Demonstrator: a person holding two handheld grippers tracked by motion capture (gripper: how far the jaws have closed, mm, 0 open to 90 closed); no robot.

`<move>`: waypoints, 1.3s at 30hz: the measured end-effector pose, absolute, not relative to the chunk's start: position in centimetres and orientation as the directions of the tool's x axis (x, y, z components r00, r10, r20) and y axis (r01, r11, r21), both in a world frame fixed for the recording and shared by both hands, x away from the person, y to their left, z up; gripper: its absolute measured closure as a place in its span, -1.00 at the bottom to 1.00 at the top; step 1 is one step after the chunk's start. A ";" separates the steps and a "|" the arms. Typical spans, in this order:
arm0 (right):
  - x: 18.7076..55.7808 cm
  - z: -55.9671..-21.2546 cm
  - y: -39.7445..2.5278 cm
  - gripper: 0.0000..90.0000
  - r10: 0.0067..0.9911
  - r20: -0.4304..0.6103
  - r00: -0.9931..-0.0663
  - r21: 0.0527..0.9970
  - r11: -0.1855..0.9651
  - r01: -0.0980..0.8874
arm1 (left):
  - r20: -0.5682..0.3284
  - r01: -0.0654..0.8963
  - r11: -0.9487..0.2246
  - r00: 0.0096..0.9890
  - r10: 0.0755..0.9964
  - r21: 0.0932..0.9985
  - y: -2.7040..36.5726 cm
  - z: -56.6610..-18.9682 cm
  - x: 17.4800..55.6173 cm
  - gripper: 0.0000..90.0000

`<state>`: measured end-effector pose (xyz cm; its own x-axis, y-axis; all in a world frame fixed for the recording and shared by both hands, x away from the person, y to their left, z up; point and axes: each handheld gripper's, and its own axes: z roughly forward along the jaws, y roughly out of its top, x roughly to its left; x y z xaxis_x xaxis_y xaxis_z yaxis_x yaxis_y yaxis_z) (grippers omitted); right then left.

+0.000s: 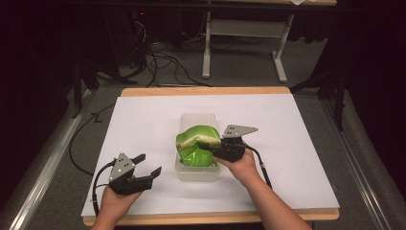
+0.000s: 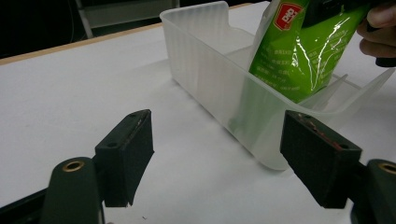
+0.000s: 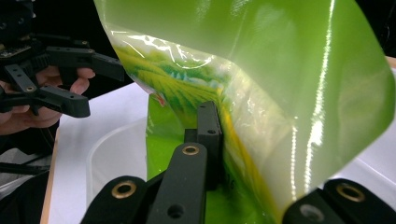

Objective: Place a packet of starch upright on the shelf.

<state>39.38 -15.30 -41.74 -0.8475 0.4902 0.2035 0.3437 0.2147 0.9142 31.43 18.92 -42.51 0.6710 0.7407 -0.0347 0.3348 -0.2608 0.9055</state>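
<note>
A glossy green pouch [image 1: 196,143] stands tilted in a translucent plastic bin [image 1: 197,173] at the middle of the white board. My right gripper [image 1: 208,145] is shut on the pouch's right side, over the bin. In the right gripper view the pouch [image 3: 289,88] is pinched between the jaws, above the bin [image 3: 109,158]. My left gripper [image 1: 149,165] rests open on the board, left of the bin, with nothing between its fingers. In the left gripper view its jaws [image 2: 222,149] stand wide apart facing the bin's wall [image 2: 201,70] and the pouch [image 2: 299,56].
The white board [image 1: 143,115] covers a wooden table [image 1: 206,90] with bare room left, right and behind the bin. Beyond the table, cables [image 1: 163,62] lie on the grey floor near the white legs of another table [image 1: 207,52].
</note>
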 end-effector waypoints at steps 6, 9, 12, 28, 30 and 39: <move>39.3 -41.9 -15.4 0.98 0.488 0.204 -0.848 0.914 0.214 0.343 | -0.033 0.334 -0.264 0.672 0.740 0.905 18.9 -42.5 31.4 -0.42; 39.3 -41.9 -15.4 0.96 0.491 0.202 -0.847 0.915 0.214 0.342 | -0.032 0.333 -0.264 0.673 0.739 0.905 18.9 -42.5 31.4 -0.42; 39.2 -41.9 -15.4 0.91 0.498 0.201 -0.844 0.915 0.212 0.343 | -0.034 0.334 -0.262 0.672 0.739 0.906 18.9 -42.5 31.4 -0.42; 38.7 -40.5 -15.2 0.92 0.517 0.164 -0.840 0.934 0.192 0.301 | -0.035 0.333 -0.258 0.670 0.742 0.907 18.9 -42.5 31.4 -0.42; 38.6 -40.3 -15.2 0.92 0.520 0.161 -0.839 0.936 0.188 0.296 | -0.035 0.333 -0.258 0.669 0.742 0.907 18.9 -42.5 31.4 -0.42; 38.4 -39.6 -15.5 0.73 0.542 0.154 -0.826 0.945 0.162 0.283 | -0.035 0.333 -0.257 0.669 0.743 0.907 19.0 -42.5 31.4 -0.42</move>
<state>38.36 -15.53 -39.58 -0.8259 0.5424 0.1541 0.2829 0.1622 0.9453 31.41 18.96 -42.48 0.6686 0.7428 -0.0349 0.3329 -0.2570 0.9073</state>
